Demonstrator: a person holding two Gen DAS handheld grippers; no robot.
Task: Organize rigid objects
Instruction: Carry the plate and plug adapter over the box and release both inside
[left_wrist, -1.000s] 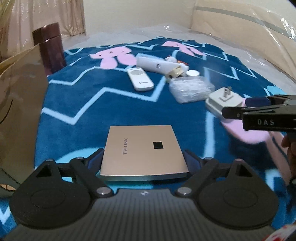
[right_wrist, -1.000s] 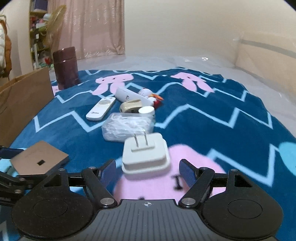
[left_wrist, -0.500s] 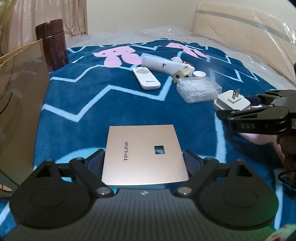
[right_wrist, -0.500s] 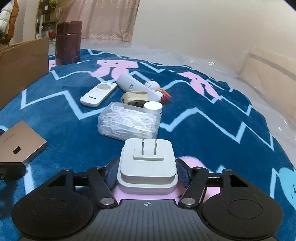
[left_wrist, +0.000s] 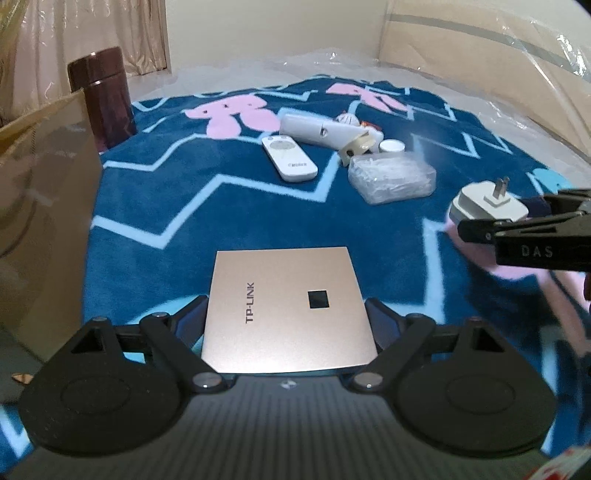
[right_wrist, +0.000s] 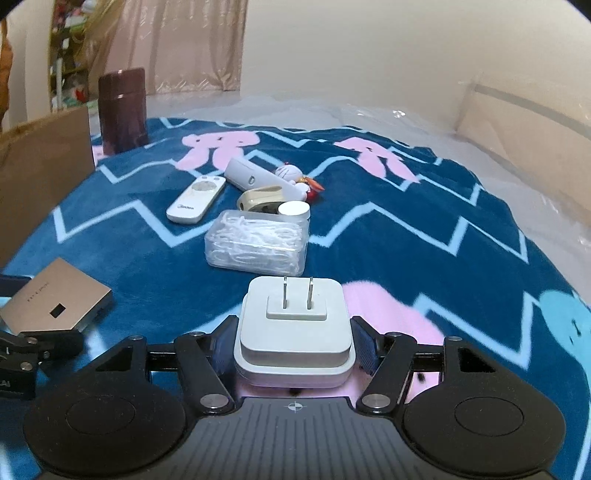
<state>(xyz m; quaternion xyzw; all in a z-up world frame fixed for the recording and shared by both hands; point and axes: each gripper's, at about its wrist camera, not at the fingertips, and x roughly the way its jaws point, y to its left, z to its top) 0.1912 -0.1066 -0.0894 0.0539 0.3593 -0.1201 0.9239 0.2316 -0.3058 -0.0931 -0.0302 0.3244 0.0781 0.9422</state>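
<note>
My left gripper (left_wrist: 286, 317) is shut on a flat gold TP-LINK box (left_wrist: 286, 306), holding it just above the blue blanket. It also shows in the right wrist view (right_wrist: 55, 306). My right gripper (right_wrist: 293, 339) is shut on a white plug adapter (right_wrist: 295, 321) with its prongs up; the adapter also shows in the left wrist view (left_wrist: 487, 206). Further back lie a clear box of floss picks (right_wrist: 258, 243), a white remote (right_wrist: 195, 199), a long white device (right_wrist: 258, 177), a beige clip-like device (right_wrist: 260, 195), a small white cap (right_wrist: 293, 210) and a cat figurine (right_wrist: 291, 173).
A brown cardboard box (left_wrist: 40, 206) stands at the left edge of the blanket. A dark maroon flask (left_wrist: 103, 92) stands behind it. Clear plastic sheeting (right_wrist: 517, 155) covers the surface beyond the blanket to the right and back.
My right gripper has closed around the white plug adapter and lifted it slightly. My left gripper keeps holding the TP-LINK box and has risen a little.
</note>
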